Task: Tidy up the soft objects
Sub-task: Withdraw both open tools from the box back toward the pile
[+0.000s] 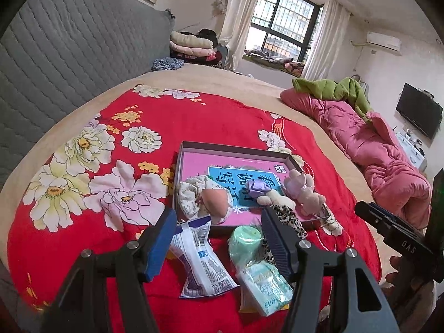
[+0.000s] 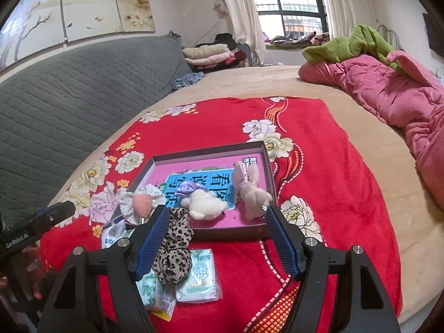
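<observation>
The leopard-print cloth (image 2: 173, 249) lies bunched on the red blanket (image 2: 319, 166), against the near edge of the tray (image 2: 211, 149) holding three plush toys. It looks light, limp and easily pinched at its bunched middle. Both the left tool (image 1: 219, 238) and the right tool (image 2: 217, 238) gape empty.

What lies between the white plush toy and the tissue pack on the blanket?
A leopard-print cloth lies between white plush toy and tissue pack, draped over the tray edge; right wrist view.
</observation>
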The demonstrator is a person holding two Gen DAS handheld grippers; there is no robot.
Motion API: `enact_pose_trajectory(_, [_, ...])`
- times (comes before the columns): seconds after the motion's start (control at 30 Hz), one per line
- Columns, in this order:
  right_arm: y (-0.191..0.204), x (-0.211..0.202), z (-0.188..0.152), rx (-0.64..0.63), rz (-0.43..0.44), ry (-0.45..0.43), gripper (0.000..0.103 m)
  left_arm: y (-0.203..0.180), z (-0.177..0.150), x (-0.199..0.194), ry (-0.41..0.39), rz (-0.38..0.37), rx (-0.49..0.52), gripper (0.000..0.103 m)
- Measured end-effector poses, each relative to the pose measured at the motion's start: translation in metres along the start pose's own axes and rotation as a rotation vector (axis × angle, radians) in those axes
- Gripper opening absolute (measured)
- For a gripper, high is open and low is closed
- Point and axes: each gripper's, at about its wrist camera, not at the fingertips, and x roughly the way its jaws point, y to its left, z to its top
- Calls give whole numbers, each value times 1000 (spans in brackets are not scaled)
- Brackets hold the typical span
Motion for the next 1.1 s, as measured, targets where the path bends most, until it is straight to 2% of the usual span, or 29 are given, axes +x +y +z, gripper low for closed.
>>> enact_pose_trajectory(0.37, [13, -8, -6, -37, 18, 3, 73, -5, -3, -7, 7, -14, 10, 63])
enact_pose_trajectory(1.1, [25, -12, -33, -95, 30, 53, 74, -16, -30, -2, 107, -3, 50, 63])
